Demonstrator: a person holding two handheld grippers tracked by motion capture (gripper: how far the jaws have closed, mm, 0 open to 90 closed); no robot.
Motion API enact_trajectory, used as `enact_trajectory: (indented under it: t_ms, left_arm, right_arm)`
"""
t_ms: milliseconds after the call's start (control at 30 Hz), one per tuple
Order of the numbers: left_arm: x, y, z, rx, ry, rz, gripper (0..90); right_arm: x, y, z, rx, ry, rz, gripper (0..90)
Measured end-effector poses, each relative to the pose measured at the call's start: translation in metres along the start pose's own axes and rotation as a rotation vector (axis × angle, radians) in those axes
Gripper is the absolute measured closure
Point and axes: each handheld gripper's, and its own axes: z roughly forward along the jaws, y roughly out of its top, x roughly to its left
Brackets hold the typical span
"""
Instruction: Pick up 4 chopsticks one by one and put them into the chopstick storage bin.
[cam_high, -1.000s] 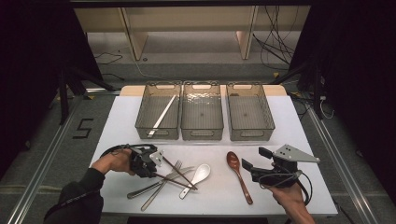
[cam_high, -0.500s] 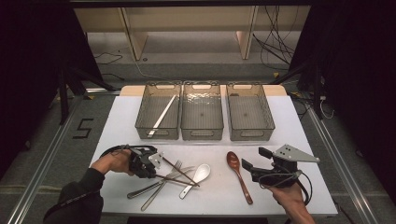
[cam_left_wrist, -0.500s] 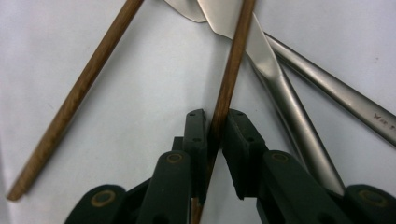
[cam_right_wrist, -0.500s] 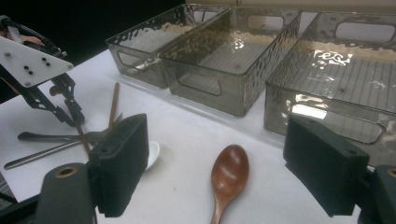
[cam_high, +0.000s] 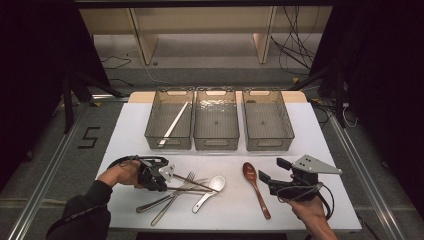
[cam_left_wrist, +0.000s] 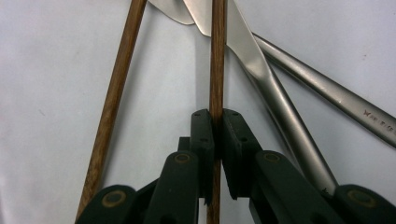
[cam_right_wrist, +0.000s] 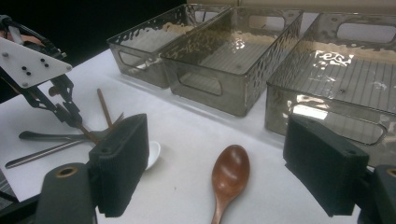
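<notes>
Chopstick (cam_left_wrist: 216, 56) is the thing I have hold of: a thin brown wooden stick, pinched tight between the two black jaws of my left gripper (cam_left_wrist: 216, 122), which are shut on it. In the left gripper view it runs straight up from the jaws. A second brown chopstick (cam_left_wrist: 114, 93) lies just beside it on the white table (cam_high: 320, 130), leaning away to the side. Two shiny metal handles (cam_left_wrist: 275, 107) lie close on the other side, and one of them passes under my stick near the top of that view. From the high view I see my left gripper (cam_high: 167, 176) near the front left part of the table, with my hand (cam_high: 120, 174) behind it. The stick pokes out toward a fork (cam_high: 175, 196) and a white spoon (cam_high: 209, 188) that lie in a small heap with the other metal pieces. A brown wooden spoon (cam_high: 255, 187) lies by itself, between the heap and my right gripper (cam_high: 272, 176). My right gripper has its jaws wide apart and holds nothing; it sits near the front right of the table, with the wooden spoon's bowl showing between the jaws in the right gripper view. Three clear bins (cam_high: 218, 145) stand in a row at the back. The left bin (cam_high: 155, 135) has one pale stick (cam_high: 174, 122) lying slanted in it.
</notes>
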Motion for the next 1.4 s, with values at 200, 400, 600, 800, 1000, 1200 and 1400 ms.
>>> enact_trajectory:
  t_ms: [200,400,600,800,1000,1200,1400]
  left_arm:
    - [0.001,0.0,-0.003,-0.016,0.008,-0.001,83.0]
    - [-0.001,0.001,-0.008,-0.034,0.015,0.001,83.2]
    - [-0.002,0.003,-0.012,-0.055,0.019,-0.002,83.2]
    - [-0.002,0.005,-0.017,-0.09,0.03,-0.008,83.2]
    - [-0.001,0.007,-0.023,-0.129,0.051,-0.038,83.2]
    - [0.001,0.008,-0.031,-0.192,0.066,-0.083,83.1]
    - [0.004,0.009,-0.039,-0.256,0.089,-0.157,83.1]
  right_arm:
    - [0.0,0.0,0.0,0.0,0.0,-0.001,23.5]
    - [0.0,0.0,0.0,0.0,0.001,0.0,23.4]
    - [0.0,0.0,0.0,0.0,0.0,-0.001,23.5]
    - [0.001,0.0,0.0,0.0,0.0,-0.001,23.5]
    - [0.001,0.0,0.0,0.001,0.0,-0.002,23.5]
    - [0.001,0.0,0.0,0.001,-0.001,-0.003,23.5]
    - [0.001,0.0,0.0,0.0,-0.001,-0.003,23.4]
